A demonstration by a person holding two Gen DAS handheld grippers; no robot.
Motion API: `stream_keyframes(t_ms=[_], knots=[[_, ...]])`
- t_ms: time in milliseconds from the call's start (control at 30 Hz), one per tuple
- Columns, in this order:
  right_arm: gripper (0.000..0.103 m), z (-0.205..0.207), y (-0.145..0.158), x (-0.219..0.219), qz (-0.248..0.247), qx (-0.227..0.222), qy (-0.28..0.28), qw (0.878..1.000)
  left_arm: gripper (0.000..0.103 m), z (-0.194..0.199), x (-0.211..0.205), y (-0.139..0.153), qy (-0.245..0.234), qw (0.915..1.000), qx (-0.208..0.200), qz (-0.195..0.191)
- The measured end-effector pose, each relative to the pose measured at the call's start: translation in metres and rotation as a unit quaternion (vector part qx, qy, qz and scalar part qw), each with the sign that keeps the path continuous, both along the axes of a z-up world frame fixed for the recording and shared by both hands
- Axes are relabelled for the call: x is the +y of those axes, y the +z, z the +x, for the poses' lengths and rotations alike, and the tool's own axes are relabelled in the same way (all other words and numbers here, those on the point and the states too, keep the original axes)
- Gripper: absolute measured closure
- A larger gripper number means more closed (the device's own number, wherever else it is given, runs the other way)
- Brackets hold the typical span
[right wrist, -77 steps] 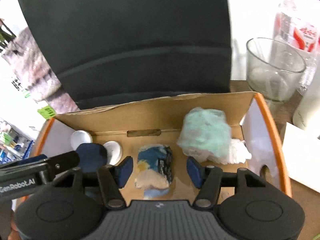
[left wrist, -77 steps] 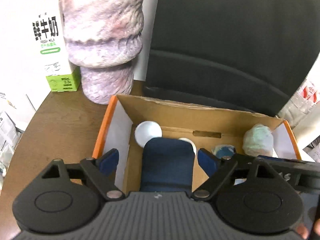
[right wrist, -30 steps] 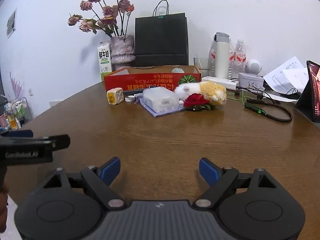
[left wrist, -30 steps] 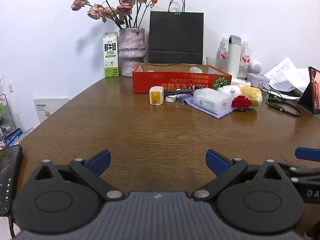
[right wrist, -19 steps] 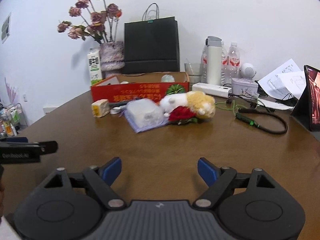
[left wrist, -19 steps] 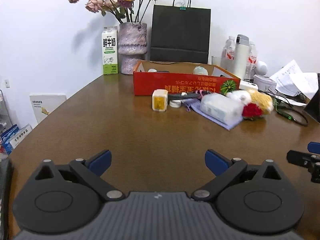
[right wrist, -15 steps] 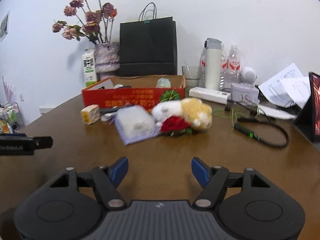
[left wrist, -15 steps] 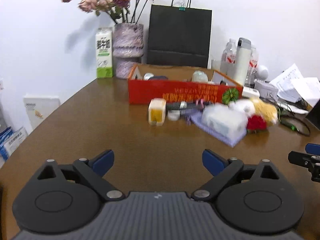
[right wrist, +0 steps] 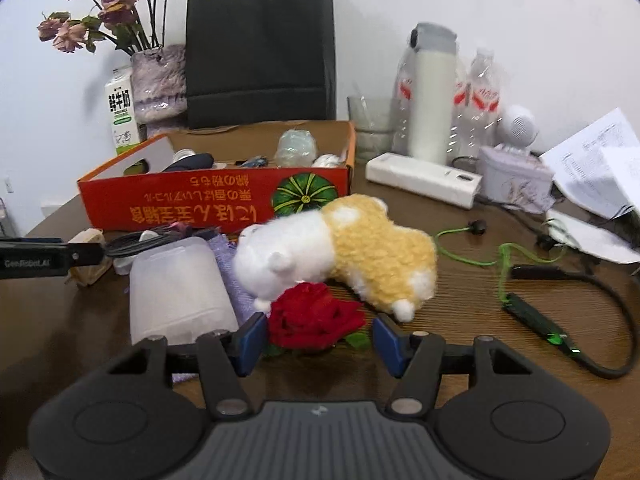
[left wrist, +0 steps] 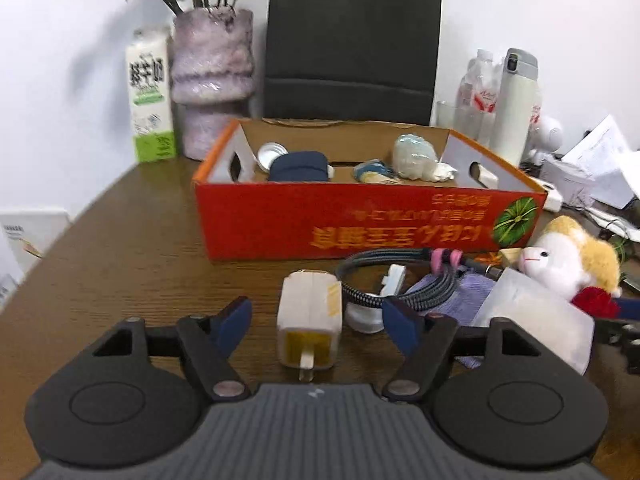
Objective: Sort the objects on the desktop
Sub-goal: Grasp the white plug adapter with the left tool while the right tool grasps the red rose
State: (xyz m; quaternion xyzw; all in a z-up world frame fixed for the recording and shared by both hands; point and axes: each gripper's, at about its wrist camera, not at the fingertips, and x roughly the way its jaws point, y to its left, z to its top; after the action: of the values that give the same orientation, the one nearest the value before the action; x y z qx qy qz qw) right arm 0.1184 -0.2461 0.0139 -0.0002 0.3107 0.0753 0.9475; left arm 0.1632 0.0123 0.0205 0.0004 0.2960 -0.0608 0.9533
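You are lining up two pickups at once, and neither object is gripped yet. Your left tool (left wrist: 316, 316) stands with its jaws apart around the yellow-and-white charger plug (left wrist: 310, 314) on the worktop (left wrist: 120, 256), just in front of the red box (left wrist: 360, 224); your right tool (right wrist: 318, 338) is likewise spread on either side of the red rose (right wrist: 316, 318), which lies against the plush toy (right wrist: 340, 252). Next, I judge, each tool needs to close squarely on its item, then lift it clear of the braided cable (left wrist: 396, 276) and frosted plastic case (right wrist: 180, 292) beside it. The box already holds a dark blue pouch (left wrist: 298, 166), a white lid (left wrist: 268, 154), a crumpled pale-green bag (left wrist: 412, 156) and a small blue-and-cream item (left wrist: 372, 172).
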Motion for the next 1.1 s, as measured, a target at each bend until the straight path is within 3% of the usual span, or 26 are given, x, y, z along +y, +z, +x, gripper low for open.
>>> stream_keyframes(t_ms=[33,67,133,333,533,667,833,1100], knots=[[0.046,0.003,-0.002,0.002,0.002,0.003,0.001,1.0,0.045,0.001,0.001,-0.001,-0.003,1.0,0.001,-0.001],[0.047,0.004,-0.003,0.003,0.002,0.004,0.002,1.0,0.061,0.001,0.001,-0.001,-0.006,1.0,0.001,-0.004],[0.05,0.003,-0.003,0.007,-0.004,-0.002,0.0,1.0,0.071,0.002,0.003,-0.004,0.001,1.0,0.009,-0.003],[0.054,-0.017,0.01,-0.001,0.01,-0.024,-0.011,1.0,0.071,-0.022,0.009,0.003,0.011,0.9993,0.018,-0.032],[0.054,-0.084,0.022,-0.008,0.036,-0.029,0.014,0.999,0.071,-0.105,-0.003,0.015,0.002,0.9998,0.0,-0.021],[0.054,-0.134,0.022,-0.002,0.055,-0.022,0.03,0.998,0.071,-0.155,-0.011,0.021,-0.007,0.9989,0.004,-0.046],[0.054,-0.192,0.029,0.013,0.028,-0.053,0.049,0.997,0.071,-0.211,-0.026,0.028,-0.034,0.9987,-0.013,-0.037],[0.054,-0.259,0.044,0.023,0.035,-0.091,0.054,0.994,0.071,-0.276,-0.029,0.041,-0.047,0.9969,-0.049,-0.039]])
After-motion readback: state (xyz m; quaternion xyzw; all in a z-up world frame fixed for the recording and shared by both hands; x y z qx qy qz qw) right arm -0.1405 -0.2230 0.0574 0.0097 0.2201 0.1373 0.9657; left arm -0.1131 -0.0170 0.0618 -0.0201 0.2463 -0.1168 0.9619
